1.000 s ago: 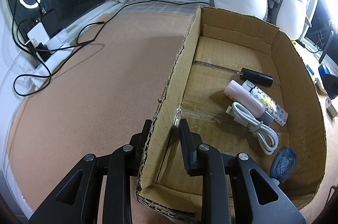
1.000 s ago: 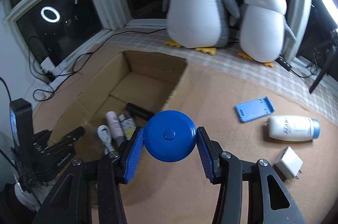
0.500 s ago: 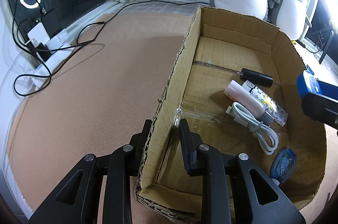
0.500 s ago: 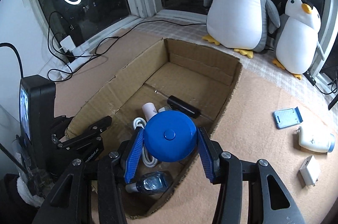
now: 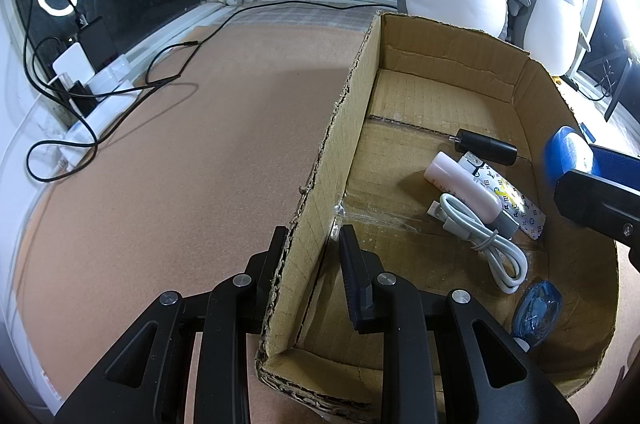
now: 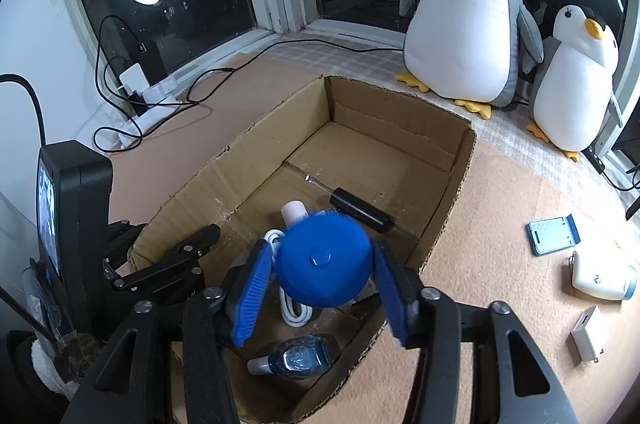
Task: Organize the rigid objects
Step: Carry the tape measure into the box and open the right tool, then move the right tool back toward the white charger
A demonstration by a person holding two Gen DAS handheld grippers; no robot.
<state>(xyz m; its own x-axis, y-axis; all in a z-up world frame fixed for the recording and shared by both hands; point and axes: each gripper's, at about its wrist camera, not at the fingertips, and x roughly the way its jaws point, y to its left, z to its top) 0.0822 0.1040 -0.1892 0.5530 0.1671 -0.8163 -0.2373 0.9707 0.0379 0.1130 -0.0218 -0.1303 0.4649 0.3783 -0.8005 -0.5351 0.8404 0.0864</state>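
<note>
Little can be read. The white bottle [image 6: 603,279] lying on the mat at about 3 o'clock from the cardboard box [image 6: 448,191] carries dark lettering that begins with what looks like "A", the rest cut off by the curve of the bottle. Inside the box, the flat white packet [image 5: 507,199] at about 3 o'clock from the pink tube [image 5: 464,183] is printed all over with small monogram marks and a yellow sign, too small to spell out
</note>
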